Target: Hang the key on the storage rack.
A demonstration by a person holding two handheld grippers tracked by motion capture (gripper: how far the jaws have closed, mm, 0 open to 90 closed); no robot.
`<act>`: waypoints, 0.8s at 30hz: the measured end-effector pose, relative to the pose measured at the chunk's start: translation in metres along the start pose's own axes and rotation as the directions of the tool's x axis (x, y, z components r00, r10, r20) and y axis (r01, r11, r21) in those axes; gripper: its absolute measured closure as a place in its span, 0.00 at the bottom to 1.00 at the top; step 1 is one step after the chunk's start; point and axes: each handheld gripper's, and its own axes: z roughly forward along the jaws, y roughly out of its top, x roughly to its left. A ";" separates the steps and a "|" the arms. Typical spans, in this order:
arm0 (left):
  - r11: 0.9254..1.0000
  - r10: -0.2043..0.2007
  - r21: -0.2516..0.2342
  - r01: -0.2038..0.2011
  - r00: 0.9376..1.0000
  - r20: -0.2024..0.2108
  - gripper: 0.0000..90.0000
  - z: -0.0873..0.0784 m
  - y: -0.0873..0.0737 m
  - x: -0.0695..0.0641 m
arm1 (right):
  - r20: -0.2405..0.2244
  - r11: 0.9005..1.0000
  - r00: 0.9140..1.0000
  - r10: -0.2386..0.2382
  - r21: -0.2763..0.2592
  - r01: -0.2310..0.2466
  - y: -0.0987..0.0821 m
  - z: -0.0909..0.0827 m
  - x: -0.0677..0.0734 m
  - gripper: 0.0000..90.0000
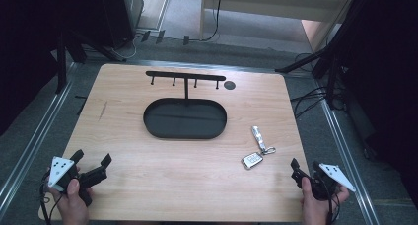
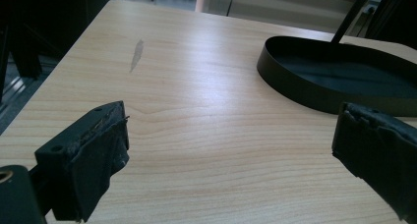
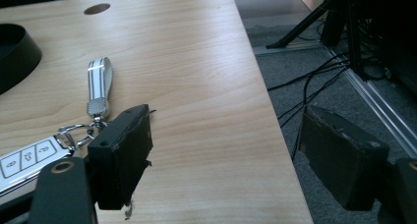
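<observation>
Nothing is grasped yet: left gripper [image 1: 92, 164] and right gripper [image 1: 305, 169] both gape released, car key [image 1: 252, 160] just beside the right one, likely first reach.

On the 1 desk [image 1: 148, 195] stands 1 black oval tray [image 1: 185, 131] with 1 upright post carrying 1 crossbar [image 1: 185, 76] — and that bar has 4 short pegs hanging from it. 1 car key fob [image 1: 252, 160] lies on the wood, joined to 1 key ring [image 1: 270, 150] and 1 striped strap [image 1: 258, 137]; at least 2 buttons can be counted on the fob in the right gripper view. The desktop has 1 round hole [image 1: 229, 85] and 1 grey smear [image 1: 103, 109]. There are 2 hand-held grippers — the left hand-held gripper [image 1: 91, 161] and the right hand-held gripper [image 1: 305, 166] — each with 2 black jaws and 1 grey three-cornered plate, held by 2 hands.
</observation>
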 end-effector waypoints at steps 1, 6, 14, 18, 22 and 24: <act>1.000 0.006 -0.001 -0.006 1.000 0.000 0.01 0.000 0.000 -0.001 | 0.000 0.999 1.000 -0.026 0.019 0.026 0.008 0.001 0.005 0.23; 1.000 -0.004 0.004 0.004 1.000 -0.007 0.01 0.001 0.001 0.000 | -0.019 0.990 0.994 -0.107 0.092 0.108 0.028 0.008 0.019 0.23; 1.000 -0.013 0.013 0.013 1.000 -0.003 0.01 0.003 0.001 0.003 | -0.041 0.965 0.984 -0.175 0.191 0.180 0.047 0.021 0.036 0.28; 1.000 -0.018 0.018 0.018 1.000 0.000 0.01 0.003 0.002 0.003 | -0.066 0.932 0.972 -0.227 0.275 0.237 0.058 0.029 0.045 0.30; 1.000 -0.017 0.021 0.017 1.000 0.000 0.01 0.003 0.002 0.003 | -0.070 0.909 0.963 -0.259 0.319 0.268 0.071 0.032 0.051 0.34; 1.000 -0.018 0.024 0.018 1.000 -0.001 0.01 0.003 0.002 0.003 | -0.076 0.903 0.965 -0.252 0.341 0.263 0.077 0.032 0.053 0.36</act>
